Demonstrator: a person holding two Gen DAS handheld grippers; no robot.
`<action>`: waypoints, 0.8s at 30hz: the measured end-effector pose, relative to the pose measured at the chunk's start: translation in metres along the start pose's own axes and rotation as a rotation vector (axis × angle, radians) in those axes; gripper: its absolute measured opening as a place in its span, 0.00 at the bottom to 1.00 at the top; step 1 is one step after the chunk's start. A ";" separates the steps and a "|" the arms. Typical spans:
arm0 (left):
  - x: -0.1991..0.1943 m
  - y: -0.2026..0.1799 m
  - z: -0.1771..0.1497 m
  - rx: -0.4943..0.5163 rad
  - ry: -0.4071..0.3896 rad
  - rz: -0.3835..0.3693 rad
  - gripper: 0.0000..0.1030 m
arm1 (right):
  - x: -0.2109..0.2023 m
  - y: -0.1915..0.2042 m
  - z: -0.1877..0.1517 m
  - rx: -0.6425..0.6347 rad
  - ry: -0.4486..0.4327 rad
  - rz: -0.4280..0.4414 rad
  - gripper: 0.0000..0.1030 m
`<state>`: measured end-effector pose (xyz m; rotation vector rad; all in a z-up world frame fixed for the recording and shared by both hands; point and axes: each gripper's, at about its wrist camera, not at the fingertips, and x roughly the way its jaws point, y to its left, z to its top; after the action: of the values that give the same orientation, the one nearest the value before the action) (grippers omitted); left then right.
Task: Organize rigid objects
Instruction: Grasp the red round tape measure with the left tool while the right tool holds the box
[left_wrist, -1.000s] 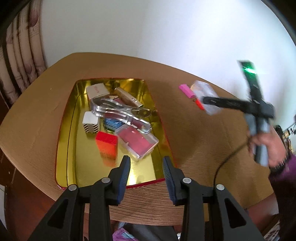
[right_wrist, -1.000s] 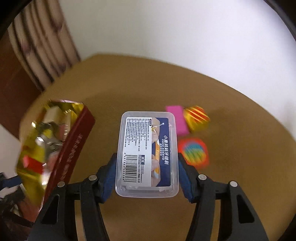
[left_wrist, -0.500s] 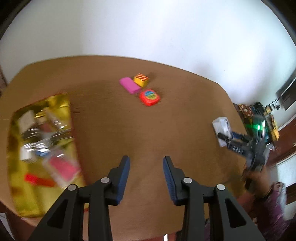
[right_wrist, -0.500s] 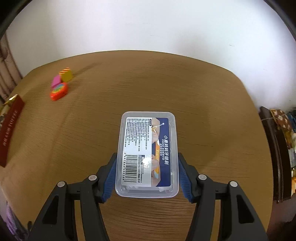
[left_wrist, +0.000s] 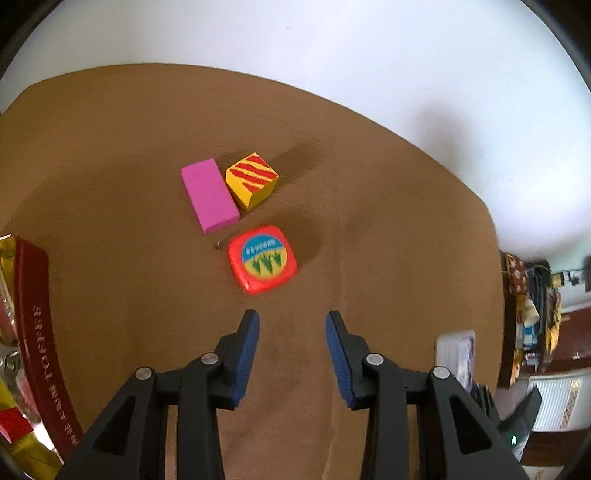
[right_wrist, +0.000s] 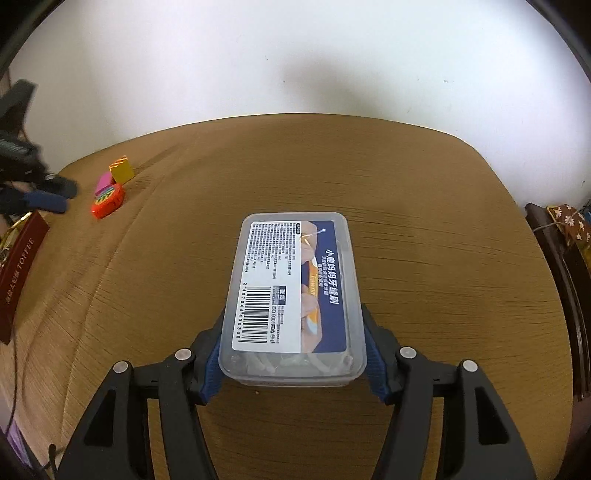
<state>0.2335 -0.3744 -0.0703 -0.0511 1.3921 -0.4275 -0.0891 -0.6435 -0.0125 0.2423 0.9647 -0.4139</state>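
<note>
Hovering above the brown table (left_wrist: 369, 184), the left gripper (left_wrist: 291, 332) points down at a small cluster: a red square tape-measure-like case (left_wrist: 263, 258), a pink block (left_wrist: 208, 195) and a yellow striped cube (left_wrist: 252, 181), the last two touching, the red case just beside them. Its jaws stand apart with nothing between them, though the gap looks narrower than the red case.

Over on the other side, the right gripper (right_wrist: 291, 347) has a clear plastic box (right_wrist: 293, 291) with a barcode label between its jaws, the box low over the table or resting on it. The jaws have just been opening, and the right pad seems to stand slightly off the box wall.

Risks as I judge them: the left jaws could land on top of the red case and shove it into the blocks. The box could tip or skid if it is let go above the surface. The red-walled tin (left_wrist: 35, 332) sits well apart at the left edge.
</note>
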 end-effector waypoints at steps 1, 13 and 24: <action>0.003 0.000 0.003 -0.009 0.000 0.012 0.37 | 0.000 -0.001 0.000 0.007 -0.002 0.007 0.58; 0.033 0.005 0.020 -0.101 0.039 0.118 0.38 | -0.004 -0.003 -0.005 0.013 -0.013 0.031 0.61; 0.054 -0.002 0.036 -0.142 0.076 0.122 0.53 | -0.012 -0.007 -0.007 0.014 -0.012 0.049 0.65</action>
<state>0.2740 -0.4010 -0.1133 -0.0665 1.4902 -0.2306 -0.1034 -0.6440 -0.0065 0.2753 0.9421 -0.3769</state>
